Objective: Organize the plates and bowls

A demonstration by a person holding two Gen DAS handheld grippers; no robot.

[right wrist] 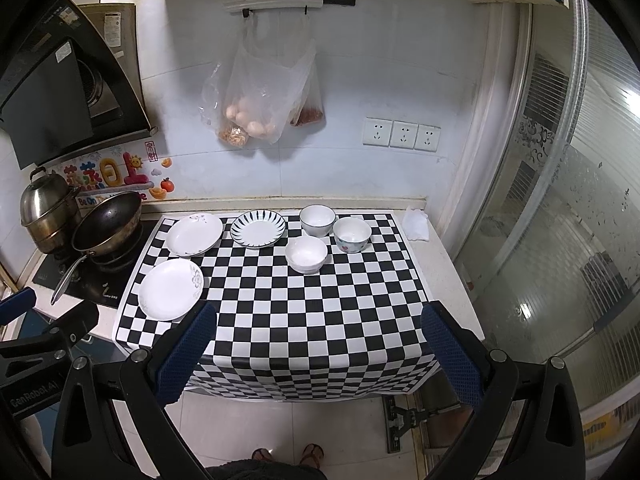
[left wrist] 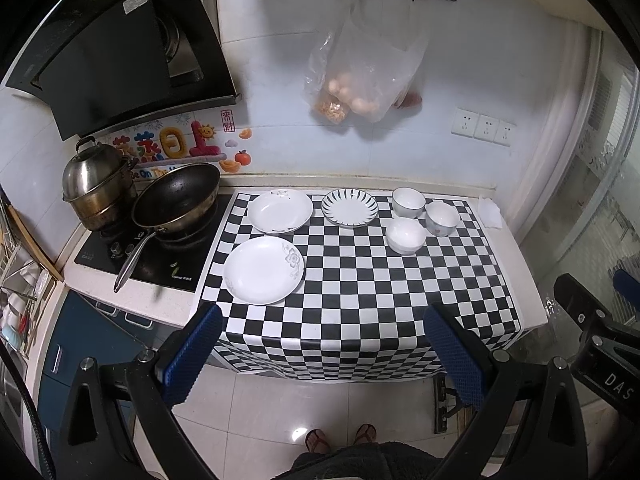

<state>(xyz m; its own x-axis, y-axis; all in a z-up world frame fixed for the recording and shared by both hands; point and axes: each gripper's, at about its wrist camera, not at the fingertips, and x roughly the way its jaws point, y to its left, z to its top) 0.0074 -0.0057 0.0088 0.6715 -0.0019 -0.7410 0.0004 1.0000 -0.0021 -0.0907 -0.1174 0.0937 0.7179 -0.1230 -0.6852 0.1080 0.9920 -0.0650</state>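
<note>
Three plates lie on the checkered cloth (left wrist: 360, 292): a white flower-print plate (left wrist: 263, 270) at front left, a white plate (left wrist: 280, 211) behind it, and a striped plate (left wrist: 349, 207) at the back middle. Three bowls stand to the right: a dark-rimmed one (left wrist: 408, 202), a patterned one (left wrist: 441, 218) and a plain white one (left wrist: 405, 235). The same plates (right wrist: 171, 289) (right wrist: 195, 234) (right wrist: 258, 228) and bowls (right wrist: 317, 220) (right wrist: 352, 234) (right wrist: 306, 253) show in the right wrist view. My left gripper (left wrist: 322, 348) and right gripper (right wrist: 318, 344) are open and empty, held before the counter's front edge.
A wok (left wrist: 176, 200) and a steel steamer pot (left wrist: 94, 184) sit on the stove at left. Plastic bags (left wrist: 360, 76) hang on the back wall. A crumpled white paper (left wrist: 490, 212) lies at the counter's right end. A glass door (right wrist: 560, 220) stands to the right.
</note>
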